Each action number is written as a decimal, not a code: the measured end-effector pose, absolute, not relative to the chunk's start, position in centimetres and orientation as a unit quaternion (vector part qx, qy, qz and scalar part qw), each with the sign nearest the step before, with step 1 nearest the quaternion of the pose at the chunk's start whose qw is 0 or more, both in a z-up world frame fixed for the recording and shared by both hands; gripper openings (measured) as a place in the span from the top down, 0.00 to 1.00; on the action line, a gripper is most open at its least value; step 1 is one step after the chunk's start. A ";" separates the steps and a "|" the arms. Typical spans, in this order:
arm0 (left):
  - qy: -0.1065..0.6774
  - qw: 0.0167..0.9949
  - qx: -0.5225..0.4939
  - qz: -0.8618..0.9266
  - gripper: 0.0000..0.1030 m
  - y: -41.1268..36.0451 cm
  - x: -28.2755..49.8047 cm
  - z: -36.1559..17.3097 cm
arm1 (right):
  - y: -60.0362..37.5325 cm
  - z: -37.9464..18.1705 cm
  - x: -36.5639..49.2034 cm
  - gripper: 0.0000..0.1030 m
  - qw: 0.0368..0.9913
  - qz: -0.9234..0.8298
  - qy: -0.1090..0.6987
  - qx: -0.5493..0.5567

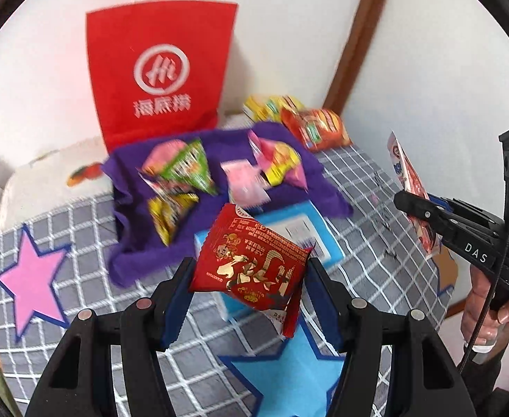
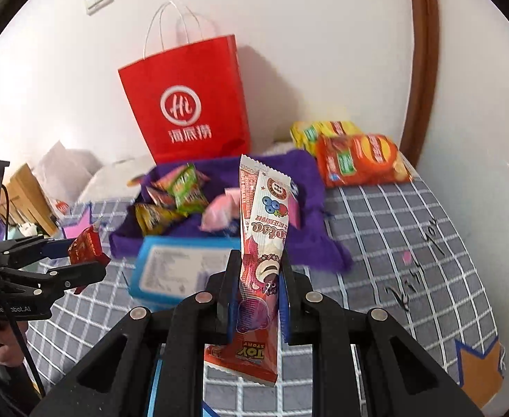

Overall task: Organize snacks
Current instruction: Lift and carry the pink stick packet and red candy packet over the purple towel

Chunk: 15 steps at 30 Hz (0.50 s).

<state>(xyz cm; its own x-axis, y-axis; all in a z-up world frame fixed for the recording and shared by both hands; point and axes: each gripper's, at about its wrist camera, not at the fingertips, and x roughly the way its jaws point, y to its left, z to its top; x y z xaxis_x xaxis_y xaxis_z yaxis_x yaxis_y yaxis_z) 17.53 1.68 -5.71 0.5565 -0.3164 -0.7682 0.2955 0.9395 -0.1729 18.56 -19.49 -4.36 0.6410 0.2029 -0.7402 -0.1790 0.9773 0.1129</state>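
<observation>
**Left wrist view: two snacks held up**

My left claw (image 1: 249, 271) grips a red snack packet (image 1: 249, 260); my right claw (image 2: 256, 278) pinches a Toy Story wafer stick (image 2: 259, 250). Both hang above the checked cloth (image 2: 393, 236). Next, I think, comes placing them by the purple cloth (image 1: 171, 236).

Checked cloth (image 1: 358, 187) under purple towel (image 1: 226, 139)

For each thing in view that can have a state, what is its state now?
left gripper: shut on red packet
right gripper: shut on long wrapper, upright
red paper bag: standing
blue box: lying flat
purple cloth: rumpled, snacks on it
</observation>
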 end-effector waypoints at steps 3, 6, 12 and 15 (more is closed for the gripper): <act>0.430 0.890 -0.015 -0.154 0.41 2.5 18.7 -4.9 | -19.2 -3.6 19.9 0.81 0.905 0.107 0.412 0.026; 0.426 0.893 -0.030 -0.143 0.41 3.4 20.0 -4.4 | -18.9 -3.1 21.3 0.81 0.904 0.107 0.412 0.035; 0.419 0.898 -0.050 -0.125 0.41 4.6 22.3 -3.7 | -17.7 -2.6 24.8 0.81 0.903 0.114 0.412 0.039; 0.418 0.898 -0.061 -0.119 0.41 5.3 23.6 -3.5 | -16.7 -2.9 26.7 0.81 0.903 0.119 0.412 0.034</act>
<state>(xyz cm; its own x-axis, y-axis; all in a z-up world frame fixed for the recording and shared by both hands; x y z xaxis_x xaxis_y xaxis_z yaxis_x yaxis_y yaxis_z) 23.65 5.29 -3.55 0.6217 -0.2648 -0.7371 0.1633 0.9643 -0.2087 26.69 -16.72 -2.85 0.6320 0.2427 -0.7360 -0.1871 0.9694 0.1589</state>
